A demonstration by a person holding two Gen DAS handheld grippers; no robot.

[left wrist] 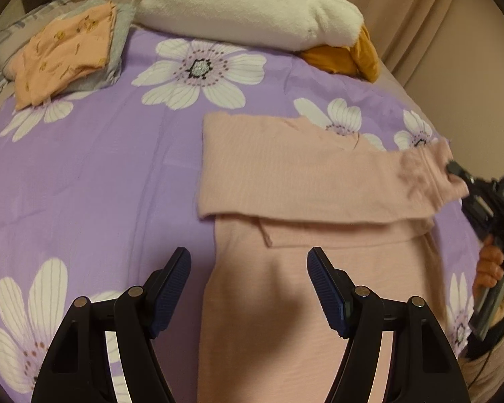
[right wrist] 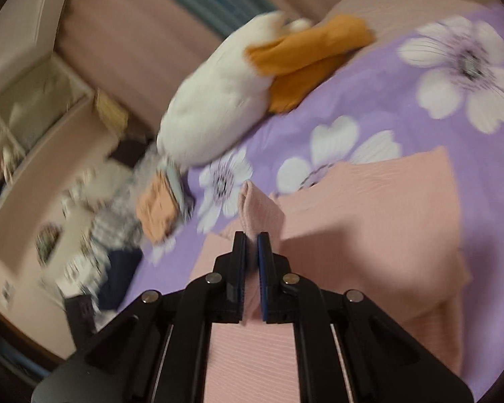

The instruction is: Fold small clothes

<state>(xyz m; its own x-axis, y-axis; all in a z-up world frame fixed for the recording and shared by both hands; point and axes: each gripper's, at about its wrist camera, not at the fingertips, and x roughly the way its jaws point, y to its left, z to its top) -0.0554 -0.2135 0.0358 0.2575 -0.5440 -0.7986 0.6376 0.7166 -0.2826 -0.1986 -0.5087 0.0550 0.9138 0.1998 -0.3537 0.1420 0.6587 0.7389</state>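
Here, in the left wrist view, the pink garment (left wrist: 305, 208) lies on the purple flowered bedspread (left wrist: 94, 174), one sleeve already folded across its body. The left gripper (left wrist: 248, 285) hovers over the lower body of the garment, its fingers well apart and touching nothing. At the right edge the right gripper (left wrist: 453, 169) pinches the other sleeve's cuff (left wrist: 430, 171). To fold cleanly, that sleeve should probably be carried flat across the chest and laid square, the free gripper steadying the body.

In the right wrist view, the right gripper (right wrist: 251, 245) has its fingers clamped together on the cuff (right wrist: 257, 208), which stands up between the pads (right wrist: 262, 258).
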